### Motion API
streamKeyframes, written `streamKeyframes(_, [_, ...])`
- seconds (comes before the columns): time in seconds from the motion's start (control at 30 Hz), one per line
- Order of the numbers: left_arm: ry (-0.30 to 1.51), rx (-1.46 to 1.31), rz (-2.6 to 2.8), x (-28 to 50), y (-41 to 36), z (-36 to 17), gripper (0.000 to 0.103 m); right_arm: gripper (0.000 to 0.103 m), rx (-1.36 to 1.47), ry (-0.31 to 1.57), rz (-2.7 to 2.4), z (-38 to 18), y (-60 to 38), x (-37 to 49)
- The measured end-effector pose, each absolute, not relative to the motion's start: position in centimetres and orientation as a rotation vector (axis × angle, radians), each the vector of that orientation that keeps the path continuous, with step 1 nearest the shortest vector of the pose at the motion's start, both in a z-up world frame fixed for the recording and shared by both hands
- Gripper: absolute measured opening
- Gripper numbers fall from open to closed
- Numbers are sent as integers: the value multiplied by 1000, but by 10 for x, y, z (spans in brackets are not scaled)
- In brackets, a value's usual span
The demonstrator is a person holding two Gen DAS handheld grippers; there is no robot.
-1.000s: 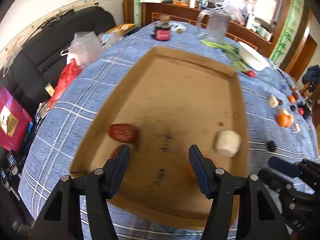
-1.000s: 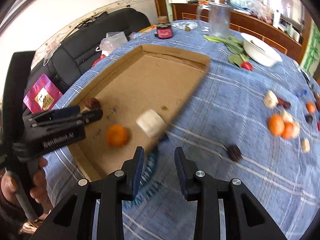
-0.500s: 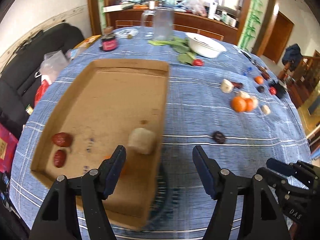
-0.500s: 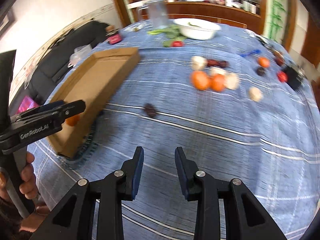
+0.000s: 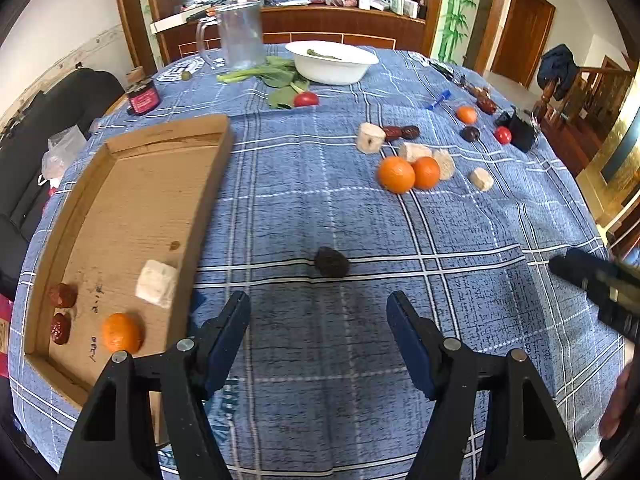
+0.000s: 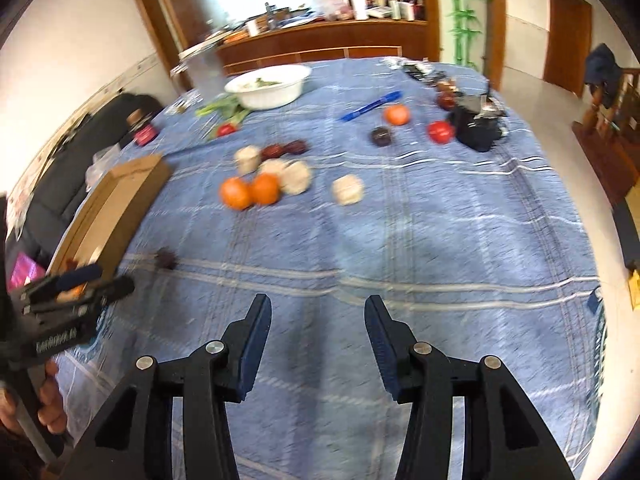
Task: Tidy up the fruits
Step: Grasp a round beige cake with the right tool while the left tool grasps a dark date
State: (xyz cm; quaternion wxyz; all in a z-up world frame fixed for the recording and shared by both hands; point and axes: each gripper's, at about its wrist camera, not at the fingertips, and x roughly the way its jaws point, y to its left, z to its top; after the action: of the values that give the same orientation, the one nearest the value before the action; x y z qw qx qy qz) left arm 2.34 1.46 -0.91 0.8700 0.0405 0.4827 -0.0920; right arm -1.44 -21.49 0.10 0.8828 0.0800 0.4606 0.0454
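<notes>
Swung off tray (image 5: 132, 216) — left claw (image 5: 318, 322) wide, right claw (image 6: 316, 324) opening, both empty; prune (image 5: 331, 262) just ahead of left.

A home's dining room. Ahead of the jaws lies a table under a blue plaid cloth (image 5: 320, 184); beyond it a wooden sideboard (image 5: 344, 24) crowded with bottles, left a black sofa (image 5: 60, 108), right a wooden stair rail (image 5: 592, 96).
</notes>
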Motion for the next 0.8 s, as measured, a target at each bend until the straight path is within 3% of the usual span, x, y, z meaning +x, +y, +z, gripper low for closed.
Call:
streamKeyframes(0.53, [1087, 90, -139, 44, 16, -30, 70, 52, 81, 992, 147, -40, -221, 106])
streamKeyframes(0.6, [1092, 89, -146, 48, 15, -33, 70, 47, 61, 1001, 145, -48, -219, 111])
streamKeyframes(0.67, [1099, 94, -154, 54, 11, -37, 70, 30, 26, 987, 151, -48, -215, 112])
streamKeyframes(0.8, [1120, 94, -157, 68, 4, -47, 70, 29, 26, 968, 150, -46, -217, 110])
